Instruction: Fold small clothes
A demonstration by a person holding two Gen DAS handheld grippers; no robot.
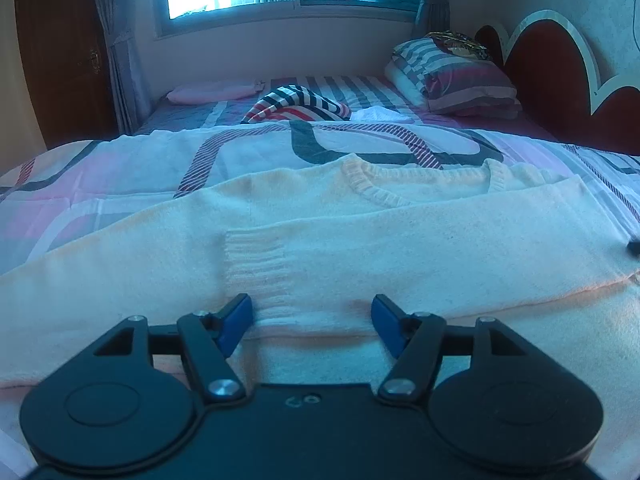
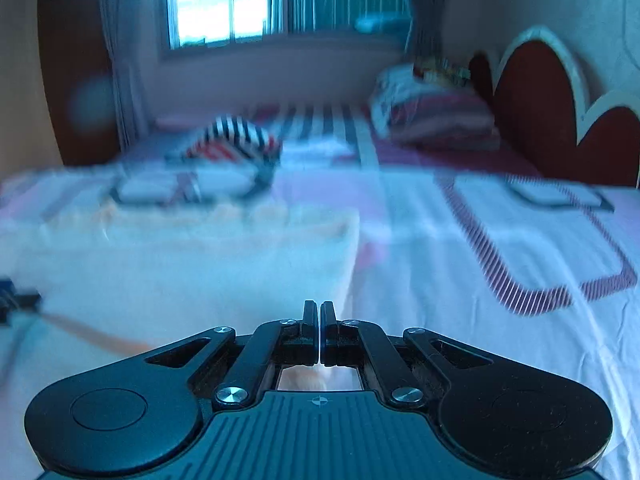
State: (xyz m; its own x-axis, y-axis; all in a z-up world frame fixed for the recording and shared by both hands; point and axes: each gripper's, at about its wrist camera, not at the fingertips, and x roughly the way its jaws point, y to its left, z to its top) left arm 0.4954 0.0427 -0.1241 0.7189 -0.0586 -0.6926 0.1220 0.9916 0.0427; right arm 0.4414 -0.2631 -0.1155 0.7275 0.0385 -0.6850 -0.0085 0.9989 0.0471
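A cream knit sweater [image 1: 400,248] lies flat on the bed, neckline away from me, with one sleeve folded across its body so the ribbed cuff [image 1: 256,264] rests near the middle. My left gripper [image 1: 312,316] is open, its blue pads low over the sweater's near part, just below the cuff. In the blurred right wrist view the sweater [image 2: 180,264] fills the left half, its right edge ahead of my right gripper [image 2: 320,320]. That gripper is shut, with nothing seen between its fingers. The left gripper's tip shows at the left edge [image 2: 16,300].
The bed has a patterned white, pink and grey sheet [image 2: 480,260]. A striped garment [image 1: 300,104] and a pink one [image 1: 212,92] lie farther back. Pillows [image 1: 460,76] sit by the red headboard [image 1: 560,88]. A window and wall stand beyond.
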